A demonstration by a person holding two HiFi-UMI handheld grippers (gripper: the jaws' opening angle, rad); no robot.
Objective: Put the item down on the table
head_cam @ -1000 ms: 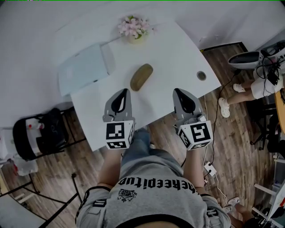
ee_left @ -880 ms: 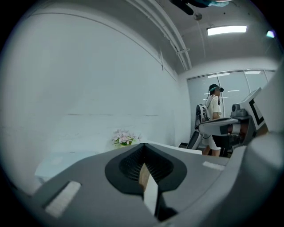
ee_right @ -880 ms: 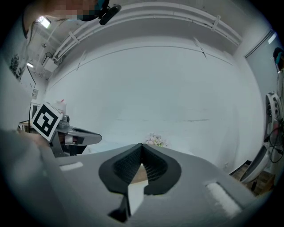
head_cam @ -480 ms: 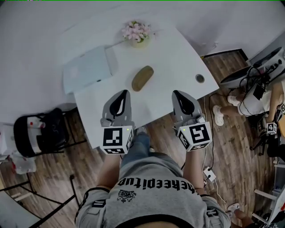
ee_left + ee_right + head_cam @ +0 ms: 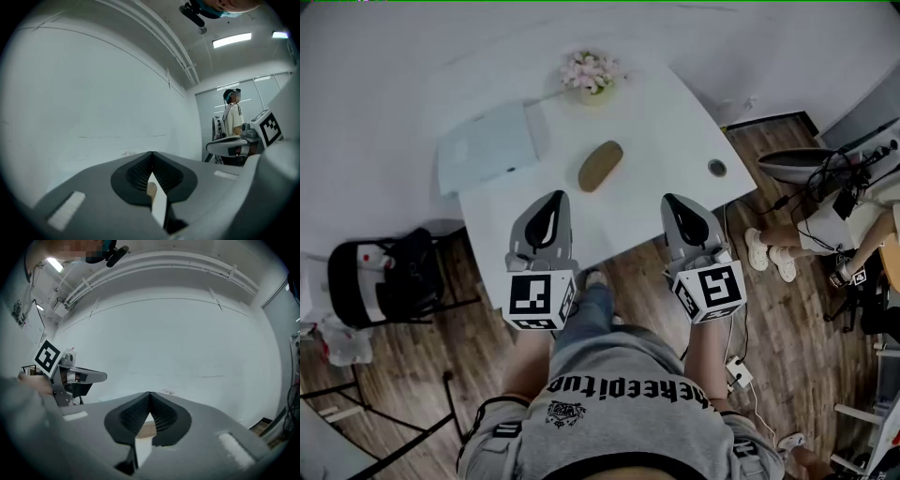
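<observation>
Brown oval item (image 5: 600,166) lying flat mid white table (image 5: 661,117), near pink flower pot (image 5: 592,72) and pale rectangular mat (image 5: 486,145). Dark wood-plank floor (image 5: 403,375) surrounding smooth, round-cornered tabletop. Left gripper (image 5: 557,195) and right gripper (image 5: 671,199) hovering by near edge, ribbed fingers pressing together, gripping nothing.
</observation>
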